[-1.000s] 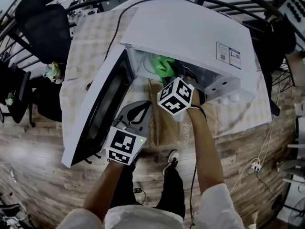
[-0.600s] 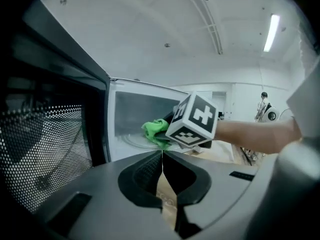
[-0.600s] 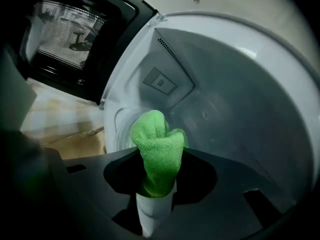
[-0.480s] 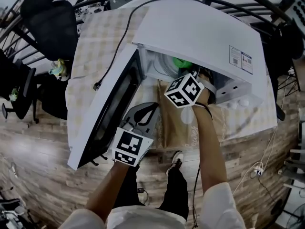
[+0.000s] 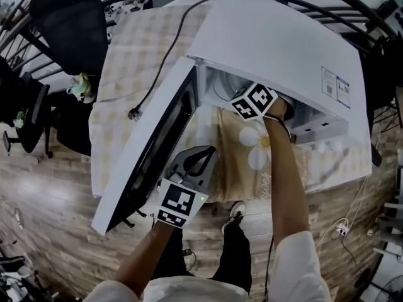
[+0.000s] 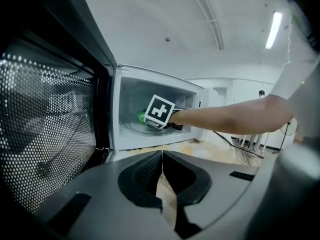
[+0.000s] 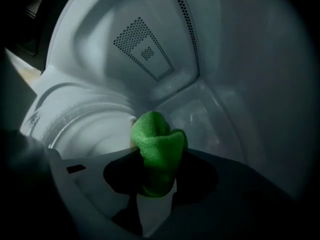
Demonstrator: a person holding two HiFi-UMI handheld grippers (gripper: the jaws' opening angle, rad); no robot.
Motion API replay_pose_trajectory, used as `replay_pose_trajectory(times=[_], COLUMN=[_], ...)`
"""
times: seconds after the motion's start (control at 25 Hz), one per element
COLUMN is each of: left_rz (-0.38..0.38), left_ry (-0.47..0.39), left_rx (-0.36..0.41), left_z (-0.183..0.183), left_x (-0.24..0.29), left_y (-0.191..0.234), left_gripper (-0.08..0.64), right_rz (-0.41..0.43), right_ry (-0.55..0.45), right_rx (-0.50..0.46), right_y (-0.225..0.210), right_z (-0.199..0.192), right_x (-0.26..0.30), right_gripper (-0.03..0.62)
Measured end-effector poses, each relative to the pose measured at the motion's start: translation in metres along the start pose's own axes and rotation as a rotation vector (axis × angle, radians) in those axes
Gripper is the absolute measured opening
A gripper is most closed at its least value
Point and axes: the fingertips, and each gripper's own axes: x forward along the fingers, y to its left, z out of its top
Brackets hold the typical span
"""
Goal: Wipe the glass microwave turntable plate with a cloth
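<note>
Wooden flooring point(image 5: 50, 231) is showing under the person's feet, and the checked worktop point(image 5: 132, 55) is carrying a white microwave point(image 5: 277, 49) with its door point(image 5: 151, 150) standing open on the person's left. Nearest of all, the left tongs point(image 6: 162, 155) are hanging outside by that door, their jaws pressing together with nothing between them. They are taking no part.

Further in, the right arm is reaching through the opening. The right tongs point(image 7: 157, 181) are gripping a bunched green cloth point(image 7: 158, 141), its wad sticking out beyond the jaw tips. Beyond the cloth, the glass turntable plate point(image 7: 87, 129) is lying flat on the oven floor, spreading ahead of the wad and to its left in the right gripper view. Whether the cloth is touching the glass I cannot tell.

I am judging that the wiping is either under way or about to begin. It is turning on one thing: the plate is sitting below and in front of the cloth, so the right tongs — much the nearer pair — are needing to press down and sweep leftward across it.
</note>
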Motion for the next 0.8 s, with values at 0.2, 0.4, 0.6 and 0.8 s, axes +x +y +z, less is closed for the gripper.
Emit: replay_pose_trajectory(times=[0.2,0.4,0.6,0.8], left_rz=[-0.010,-0.010,-0.019,-0.027], left_ry=[0.023,0.022,0.014,0.019], left_rx=[0.016,0.025,0.020,0.010], left_z=[-0.009,-0.006,-0.004,-0.008], left_x=[0.004,0.002,0.003,0.006], left_y=[-0.002,-0.004,-0.010,-0.020], left_gripper=[0.020,0.020,0.020,0.020], right_rz=[0.071,0.064,0.019,0.006], right_ry=[-0.182,-0.194,0.021,0.164], right_rx=[-0.152,-0.188,-0.147,-0.156], right_y=[0.033,0.037,0.005,-0.002], right_z=[0.057,0.048,-0.020,-0.052], right_x=[-0.012,-0.023,-0.023,-0.036], right_gripper=[0.158,0.158,0.156,0.153])
